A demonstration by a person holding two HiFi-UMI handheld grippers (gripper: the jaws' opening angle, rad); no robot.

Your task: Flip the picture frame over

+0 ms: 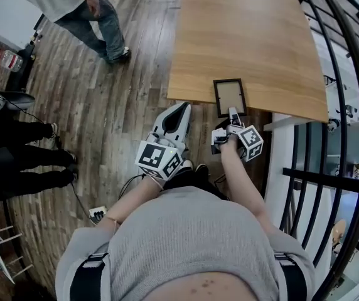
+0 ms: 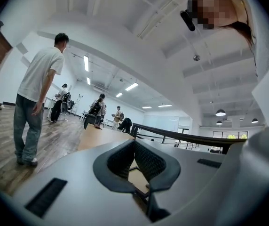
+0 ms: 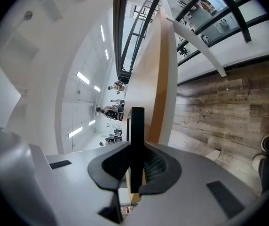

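Note:
A black picture frame [image 1: 230, 96] lies flat at the near edge of the wooden table [image 1: 248, 36], its pale inner panel facing up. My right gripper [image 1: 233, 113] reaches the frame's near edge from just off the table. In the right gripper view the frame's black edge [image 3: 137, 126] stands between the pads and my right gripper [image 3: 137, 166] is shut on it. My left gripper [image 1: 182, 107] hovers left of the frame, just off the table's near edge, touching nothing. In the left gripper view its tips [image 2: 134, 145] meet, with the table [image 2: 97, 138] beyond.
A black railing [image 1: 349, 105] runs along the right, close to the table. A person in a white shirt and jeans [image 1: 85, 11] stands on the wood floor at the far left. Someone's dark-trousered legs [image 1: 22, 162] and a power strip [image 1: 96, 214] are at the left.

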